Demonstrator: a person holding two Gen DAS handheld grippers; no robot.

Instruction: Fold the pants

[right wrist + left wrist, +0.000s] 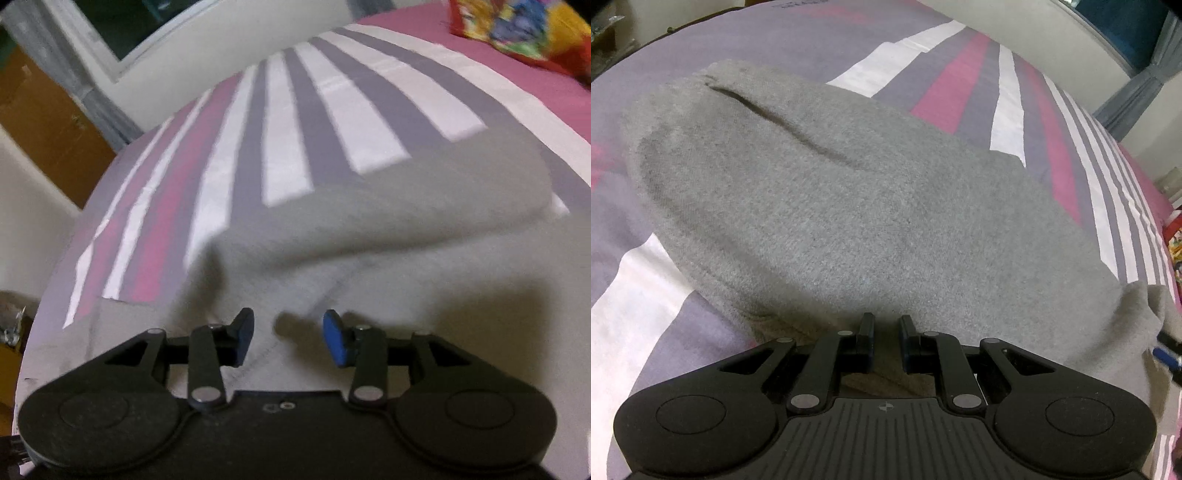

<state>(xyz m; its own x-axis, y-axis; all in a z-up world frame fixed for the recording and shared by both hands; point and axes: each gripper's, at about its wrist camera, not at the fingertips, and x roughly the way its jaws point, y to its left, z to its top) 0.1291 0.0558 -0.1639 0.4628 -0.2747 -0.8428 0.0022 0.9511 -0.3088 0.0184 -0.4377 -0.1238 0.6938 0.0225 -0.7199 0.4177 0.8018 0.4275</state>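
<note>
We have the grey pants [849,206] lying folded on the striped bed [1008,122]. Our left gripper [885,328] sits at their near edge, jaws narrowly apart, clamping nothing we can see; our right gripper [288,332] hovers open above them. We judge the next move a pinch of this near edge, then another fold across.

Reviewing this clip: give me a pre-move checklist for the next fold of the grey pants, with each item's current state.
1. Pants lie on the striped bedsheet: ok.
2. Left tongs at the near cloth edge, jaws slightly apart: ok.
3. Left tongs gripping cloth: cannot tell.
4. Right tongs open above the cloth, holding nothing: ok.
5. Cloth flat: not ok, a crease runs across it.
6. Colourful item clear of the pants: ok.
</note>
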